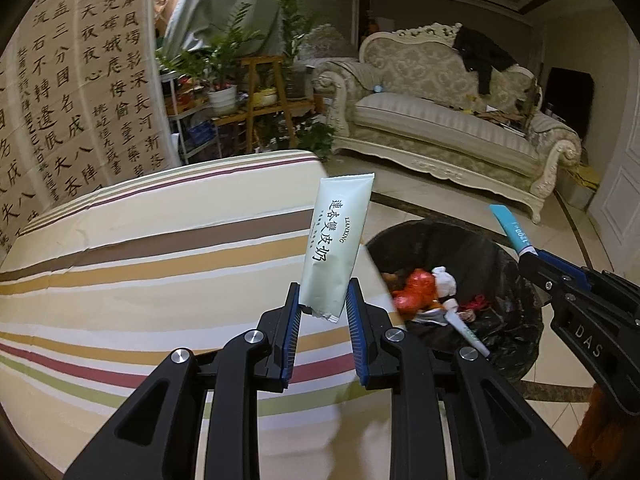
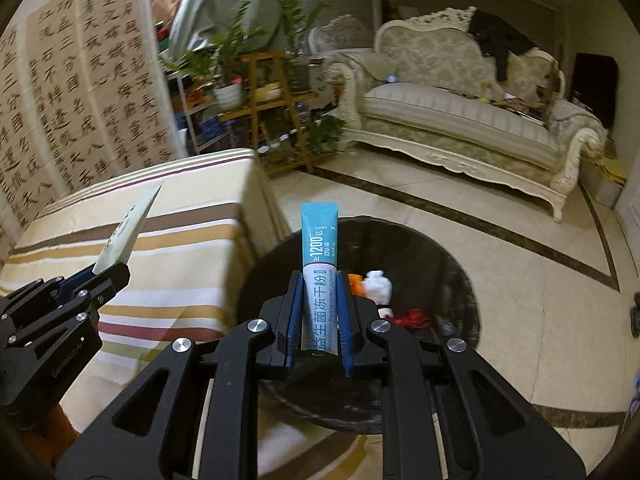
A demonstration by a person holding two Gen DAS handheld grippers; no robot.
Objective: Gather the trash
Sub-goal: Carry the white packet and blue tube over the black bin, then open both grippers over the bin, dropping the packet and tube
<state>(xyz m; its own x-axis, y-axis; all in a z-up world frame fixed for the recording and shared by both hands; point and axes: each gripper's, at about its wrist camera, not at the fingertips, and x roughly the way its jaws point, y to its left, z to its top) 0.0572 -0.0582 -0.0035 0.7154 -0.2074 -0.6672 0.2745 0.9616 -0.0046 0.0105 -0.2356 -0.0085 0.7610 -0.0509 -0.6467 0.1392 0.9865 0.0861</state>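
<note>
Two sachets: the left gripper (image 1: 323, 304) clamps a pale green, flat one (image 1: 338, 240); the right gripper (image 2: 320, 300) pinches a slim blue-and-white one (image 2: 319, 264), upright, above a black-lined round bin (image 2: 440, 264).

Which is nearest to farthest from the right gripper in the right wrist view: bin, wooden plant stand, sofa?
From the right gripper:
1. Bin, black-lined, directly below and ahead of the fingers.
2. Wooden plant stand, across the floor, left of centre.
3. Sofa, at the far wall, right.

Stand and sofa are fairly close in depth.
</note>
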